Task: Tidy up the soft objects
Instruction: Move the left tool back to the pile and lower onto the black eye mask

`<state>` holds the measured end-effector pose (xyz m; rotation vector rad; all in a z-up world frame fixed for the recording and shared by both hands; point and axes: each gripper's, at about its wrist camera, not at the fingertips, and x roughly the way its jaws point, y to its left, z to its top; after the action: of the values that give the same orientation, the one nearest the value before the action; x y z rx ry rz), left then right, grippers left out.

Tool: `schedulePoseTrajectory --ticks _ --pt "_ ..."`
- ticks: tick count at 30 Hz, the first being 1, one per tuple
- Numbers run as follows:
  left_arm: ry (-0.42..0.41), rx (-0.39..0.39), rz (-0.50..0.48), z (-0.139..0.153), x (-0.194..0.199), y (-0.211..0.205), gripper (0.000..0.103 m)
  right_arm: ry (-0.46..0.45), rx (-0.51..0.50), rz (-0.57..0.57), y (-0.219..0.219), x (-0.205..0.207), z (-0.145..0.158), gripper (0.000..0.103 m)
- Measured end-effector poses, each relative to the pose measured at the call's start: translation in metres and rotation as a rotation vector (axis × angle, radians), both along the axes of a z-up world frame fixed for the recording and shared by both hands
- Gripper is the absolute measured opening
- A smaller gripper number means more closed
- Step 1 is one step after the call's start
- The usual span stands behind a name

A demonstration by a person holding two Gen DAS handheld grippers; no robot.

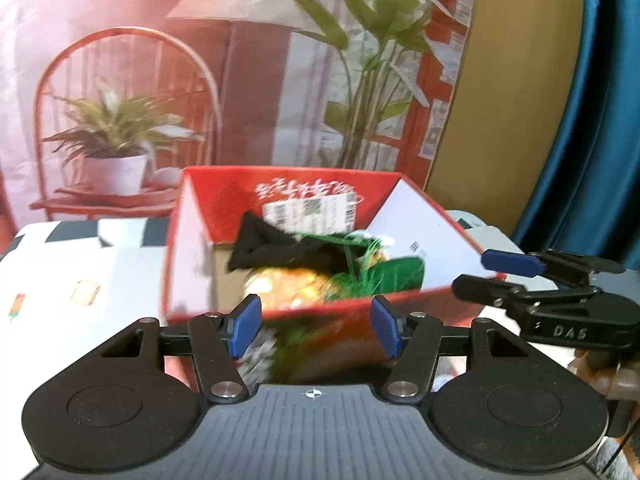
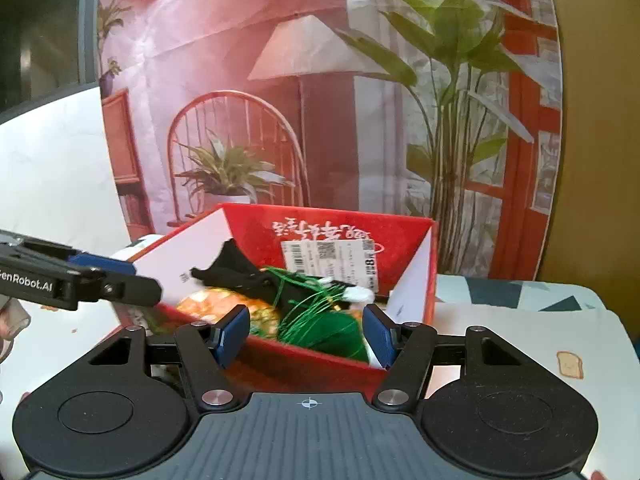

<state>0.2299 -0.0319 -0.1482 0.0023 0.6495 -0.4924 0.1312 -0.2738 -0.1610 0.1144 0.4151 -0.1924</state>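
A red cardboard box (image 1: 200, 240) (image 2: 412, 240) with white side flaps stands open on the table. Inside lie a black soft piece (image 1: 276, 248) (image 2: 236, 272), a green tasselled soft thing (image 1: 384, 276) (image 2: 328, 328) and an orange-yellow one (image 1: 288, 288) (image 2: 224, 304). My left gripper (image 1: 314, 330) is open and empty just in front of the box's near wall. My right gripper (image 2: 306, 334) is open and empty at the near wall too. The right gripper shows in the left wrist view (image 1: 480, 276), at the box's right corner. The left gripper shows in the right wrist view (image 2: 132, 276), at the left flap.
A patterned tablecloth (image 1: 60, 276) (image 2: 540, 320) covers the table. Behind stands a printed backdrop (image 1: 160, 80) (image 2: 320, 100) of a chair, lamp and plants. A blue curtain (image 1: 600, 120) hangs at the right.
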Motion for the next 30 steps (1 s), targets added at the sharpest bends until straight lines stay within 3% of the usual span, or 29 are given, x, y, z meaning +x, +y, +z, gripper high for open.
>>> schedulePoseTrajectory --ticks 7,16,23,30 --pt "0.007 0.013 0.072 -0.02 -0.033 0.036 0.063 -0.015 0.009 0.018 0.034 -0.018 -0.016 0.059" --pt "0.051 0.045 0.179 -0.058 -0.047 0.062 0.063 0.063 0.066 -0.028 0.068 -0.011 -0.07 0.059" --pt "0.08 0.016 0.265 -0.076 -0.055 0.077 0.063 0.105 0.072 -0.07 0.075 -0.006 -0.101 0.058" --pt "0.083 0.002 0.303 -0.081 -0.059 0.082 0.063 0.09 0.052 -0.066 0.077 -0.011 -0.11 0.058"
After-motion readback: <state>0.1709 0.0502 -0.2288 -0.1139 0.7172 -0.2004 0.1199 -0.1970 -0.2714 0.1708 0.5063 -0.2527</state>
